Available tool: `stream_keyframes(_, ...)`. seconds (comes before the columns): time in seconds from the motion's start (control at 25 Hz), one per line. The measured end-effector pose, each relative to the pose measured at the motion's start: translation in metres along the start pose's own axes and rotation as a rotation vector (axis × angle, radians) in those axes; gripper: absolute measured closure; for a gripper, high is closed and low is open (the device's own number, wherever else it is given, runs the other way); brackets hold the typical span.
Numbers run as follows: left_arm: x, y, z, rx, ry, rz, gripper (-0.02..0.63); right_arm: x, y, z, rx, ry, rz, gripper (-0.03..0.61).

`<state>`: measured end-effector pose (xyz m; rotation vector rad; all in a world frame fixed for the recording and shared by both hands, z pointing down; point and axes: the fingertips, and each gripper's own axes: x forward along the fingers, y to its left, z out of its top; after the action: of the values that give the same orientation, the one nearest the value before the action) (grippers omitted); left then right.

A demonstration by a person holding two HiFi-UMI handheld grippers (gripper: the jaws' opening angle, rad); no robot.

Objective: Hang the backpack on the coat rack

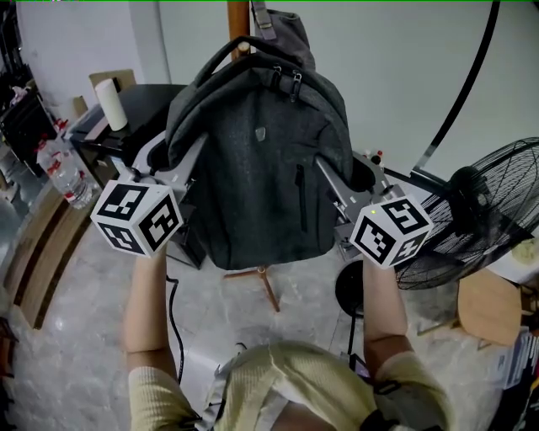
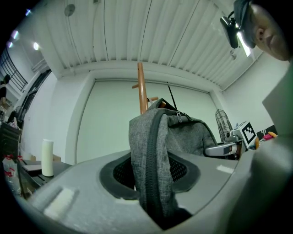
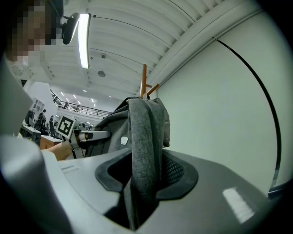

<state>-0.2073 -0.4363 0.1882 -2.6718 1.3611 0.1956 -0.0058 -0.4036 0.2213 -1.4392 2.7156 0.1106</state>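
- Backpack (image 1: 261, 160): grey fabric, black zips. It hung upright against the wooden coat rack (image 1: 238, 21), top handle looped at the pole, base clear of the floor.
- Left claw (image 1: 187, 160): at the pack's left side. Its jaws stood slightly apart, with a fold of the side fabric running loosely between them.
- Right claw (image 1: 330, 172): at the pack's right side. Its jaws were likewise parted, with grey fabric between them and not pinched.
- Pedestal fan (image 1: 488, 210): near right, on the floor.
- Paper roll (image 1: 111, 103): upright on a dark table (image 1: 147, 101), far left.
- Water bottles (image 1: 67, 172): left, beside that table.
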Motion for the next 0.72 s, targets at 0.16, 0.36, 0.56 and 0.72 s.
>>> stream_keyframes(0.16,-0.003,0.000,0.002,0.035,-0.008,0.024,0.470,-0.002,0.001,0.000,-0.020,-0.018,-0.017,0.419)
stream_keyframes(0.36,-0.011,0.005,0.002,0.086,-0.026,0.082,0.425,-0.005,0.003,0.000,-0.045,-0.041,-0.030,0.400)
stream_keyframes(0.56,-0.016,0.008,0.003,0.142,-0.027,0.113,0.404,-0.006,0.003,-0.001,-0.060,-0.059,-0.038,0.382)
stream_keyframes(0.72,-0.026,0.010,0.002,0.185,-0.027,0.151,0.397,-0.011,0.005,-0.002,-0.079,-0.066,-0.049,0.369)
